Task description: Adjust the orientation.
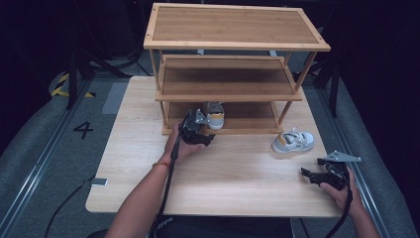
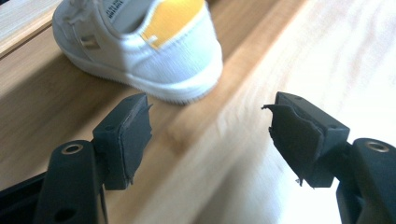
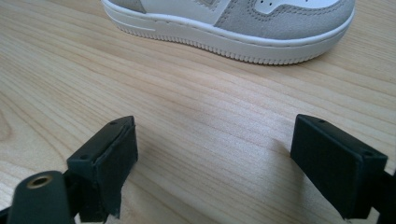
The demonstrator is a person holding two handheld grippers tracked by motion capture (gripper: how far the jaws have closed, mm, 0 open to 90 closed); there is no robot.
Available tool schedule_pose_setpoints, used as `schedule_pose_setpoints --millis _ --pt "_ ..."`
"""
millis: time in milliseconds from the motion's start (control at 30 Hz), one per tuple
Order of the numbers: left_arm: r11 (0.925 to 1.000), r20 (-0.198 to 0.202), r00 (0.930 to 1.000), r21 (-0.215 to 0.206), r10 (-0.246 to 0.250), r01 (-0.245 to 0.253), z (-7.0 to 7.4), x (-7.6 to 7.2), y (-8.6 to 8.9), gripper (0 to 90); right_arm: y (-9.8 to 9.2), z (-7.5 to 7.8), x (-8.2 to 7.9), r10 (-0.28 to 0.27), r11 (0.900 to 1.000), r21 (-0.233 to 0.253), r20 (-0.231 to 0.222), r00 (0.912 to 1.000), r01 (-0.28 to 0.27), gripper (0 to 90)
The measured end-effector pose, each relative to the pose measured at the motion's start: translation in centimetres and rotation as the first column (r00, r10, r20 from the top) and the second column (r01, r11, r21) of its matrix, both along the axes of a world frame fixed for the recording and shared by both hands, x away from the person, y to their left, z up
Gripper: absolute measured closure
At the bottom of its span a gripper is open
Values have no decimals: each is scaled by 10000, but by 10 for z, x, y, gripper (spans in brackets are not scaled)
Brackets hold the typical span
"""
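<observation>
A three-tier wooden rack (image 1: pixel 233 44) stands at the far middle of the table (image 1: pixel 148 163), its open front facing the person so shoes can go straight in. Its top and middle shelves lie bare; the bottom shelf holds one small shoe (image 1: pixel 214 115) with its yellow heel turned outward, sitting near the front edge. The work in hand looks like storing a pair there, and this half seems done: the left gripper (image 1: pixel 198 130) hangs just in front of that shoe (image 2: pixel 140 46), jaws spread wide and empty, not touching it. The second shoe (image 1: pixel 293 142) rests on its sole on the table, right of the rack and apart from it. The right gripper (image 1: pixel 309 174) lies low near the table's right edge, jaws parted with nothing between, aimed at that shoe (image 3: pixel 233 23), probably for a sideways grasp.
</observation>
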State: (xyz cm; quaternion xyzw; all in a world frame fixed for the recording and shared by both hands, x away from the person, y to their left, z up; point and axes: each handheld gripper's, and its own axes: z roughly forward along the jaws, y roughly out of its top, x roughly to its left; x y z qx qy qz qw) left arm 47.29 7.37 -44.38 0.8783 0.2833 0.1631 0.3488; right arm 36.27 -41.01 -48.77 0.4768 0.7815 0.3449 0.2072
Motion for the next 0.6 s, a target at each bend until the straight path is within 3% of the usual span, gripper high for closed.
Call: schedule_pose_setpoints --millis 133,267,367,533,600 --pt "9990 41 9996 349 -295 294 5 -18 9 280 0 0 0 -1 10000 3 -4 10000 1 153" --pt "9973 97 9982 424 -600 595 7 -32 17 276 0 0 0 20 10000 8 -3 10000 -20 153" --pt "9933 115 9961 776 -872 860 6 -51 31 266 0 0 0 34 10000 10 -2 10000 -34 153" --pt "9936 62 9960 697 -894 888 4 -69 53 259 0 0 0 36 10000 8 -2 10000 -36 153" --pt "9925 90 9964 905 -837 826 2 -75 61 259 0 0 0 36 10000 9 -3 10000 -36 153"
